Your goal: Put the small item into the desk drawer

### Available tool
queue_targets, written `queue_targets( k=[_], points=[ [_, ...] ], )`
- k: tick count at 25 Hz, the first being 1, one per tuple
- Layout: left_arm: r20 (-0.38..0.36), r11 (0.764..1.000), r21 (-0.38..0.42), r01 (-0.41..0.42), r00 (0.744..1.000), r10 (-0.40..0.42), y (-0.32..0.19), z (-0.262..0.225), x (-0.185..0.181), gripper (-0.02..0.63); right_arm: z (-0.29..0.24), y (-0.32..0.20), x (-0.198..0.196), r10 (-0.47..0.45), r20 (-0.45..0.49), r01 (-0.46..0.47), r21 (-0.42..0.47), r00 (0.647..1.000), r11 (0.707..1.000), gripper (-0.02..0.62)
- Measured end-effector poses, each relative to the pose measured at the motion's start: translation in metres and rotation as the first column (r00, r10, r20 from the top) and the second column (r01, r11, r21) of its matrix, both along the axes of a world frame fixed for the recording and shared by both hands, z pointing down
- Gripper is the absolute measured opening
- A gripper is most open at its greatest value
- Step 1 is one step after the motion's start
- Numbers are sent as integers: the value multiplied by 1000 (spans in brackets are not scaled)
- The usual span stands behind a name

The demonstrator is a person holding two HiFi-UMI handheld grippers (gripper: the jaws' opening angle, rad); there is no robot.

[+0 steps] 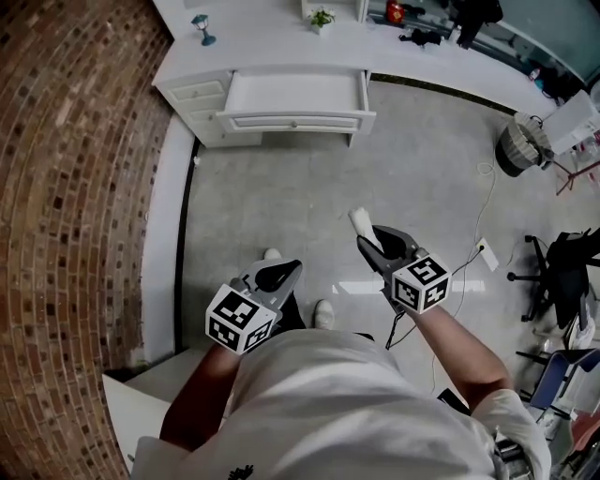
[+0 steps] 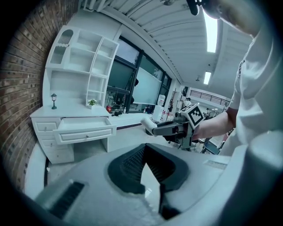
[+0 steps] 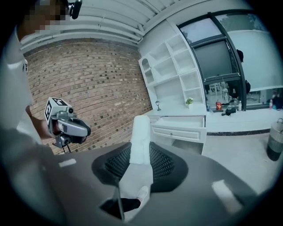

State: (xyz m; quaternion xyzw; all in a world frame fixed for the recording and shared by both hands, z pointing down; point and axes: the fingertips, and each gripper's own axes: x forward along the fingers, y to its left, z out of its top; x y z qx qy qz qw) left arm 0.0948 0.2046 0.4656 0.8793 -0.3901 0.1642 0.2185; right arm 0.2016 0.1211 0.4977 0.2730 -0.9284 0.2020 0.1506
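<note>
The white desk [image 1: 272,42] stands at the far wall with its drawer [image 1: 295,94] pulled out and bare inside; the drawer also shows in the left gripper view [image 2: 84,126] and the right gripper view [image 3: 183,121]. My right gripper [image 1: 370,242] is shut on a small white oblong item [image 1: 360,221], which sticks out forward past the pads [image 3: 141,141]. From the left gripper view the item [image 2: 148,123] shows at that gripper's tip. My left gripper [image 1: 281,275] is shut with nothing in it. Both are held over the grey floor, well short of the desk.
A brick wall [image 1: 75,187] and a white ledge [image 1: 164,244] run along the left. On the desk stand a small lamp [image 1: 202,28] and a plant [image 1: 321,19], with shelves [image 2: 84,57] above. A bin [image 1: 520,145], a power strip [image 1: 487,253] and chairs [image 1: 562,272] are at the right.
</note>
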Motion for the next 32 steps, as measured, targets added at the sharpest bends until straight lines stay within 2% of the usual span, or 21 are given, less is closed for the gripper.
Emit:
queue_targets(
  k=[7,11,22,27,32],
  points=[
    [-29,996,19,-86,996,87,-68,2,-34,6,1,-62,-31,54,-49,-54,7,997,999,137],
    [-45,992,21,-121,992,122,-110,2,-69,5,-1,-104,-62,82,-83,-81,14,993,997,137],
    [-60,990,29,-141,988,142,-184,7,-176,6,0,-208,-150,139,-138,-138,14,981,990,137],
    [-82,990,40,-136,987,139,-207,5,-201,5,6,-252,-172,168,-168,-167,18,971,986,137],
    [-88,991,47,-123,988,127,-233,3,-216,5,14,-300,-182,192,-160,-196,-10,968,980,137]
  ],
)
